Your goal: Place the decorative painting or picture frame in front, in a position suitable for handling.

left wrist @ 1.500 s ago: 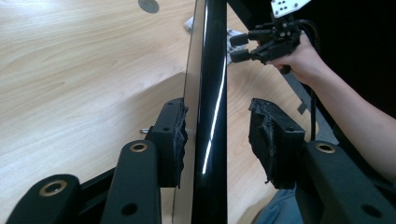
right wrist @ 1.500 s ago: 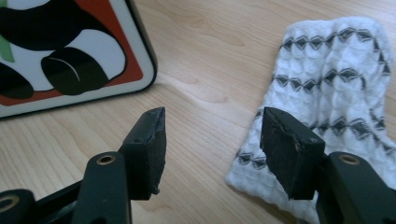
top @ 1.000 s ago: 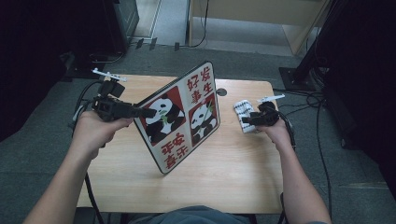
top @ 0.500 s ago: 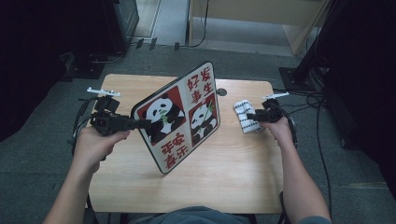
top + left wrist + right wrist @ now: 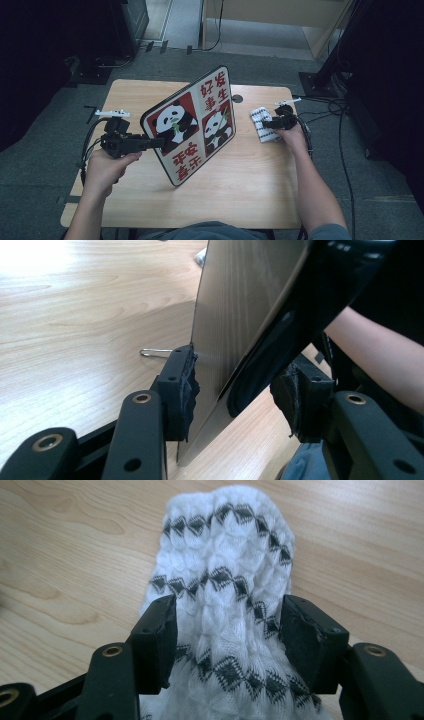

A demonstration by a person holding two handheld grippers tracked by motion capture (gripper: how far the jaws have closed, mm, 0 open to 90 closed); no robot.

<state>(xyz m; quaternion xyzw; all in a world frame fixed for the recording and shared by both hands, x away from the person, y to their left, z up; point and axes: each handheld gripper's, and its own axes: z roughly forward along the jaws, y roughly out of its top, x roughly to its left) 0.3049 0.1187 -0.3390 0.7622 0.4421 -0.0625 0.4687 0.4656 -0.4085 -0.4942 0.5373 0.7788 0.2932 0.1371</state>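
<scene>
Left hand-held gripper (image 5: 159,142) jaws spread astride rigid rounded panda board (image 5: 192,125); right hand-held gripper (image 5: 227,625) spread astride knitted cloth (image 5: 227,580).

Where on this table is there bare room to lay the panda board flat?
Bare wood along the table's near edge, between both forearms, and the far-left corner behind the panda board. Crowded on the right, where the white knitted cloth lies.

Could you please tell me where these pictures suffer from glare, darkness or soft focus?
High view: the wooden table is evenly lit, the room around it falls nearly black, and the whole picture is soft. Left gripper view: the table's far corner is blown out white, and the panda board is a blurred close mass. Right gripper view: even light, knitted cloth sharp.
</scene>
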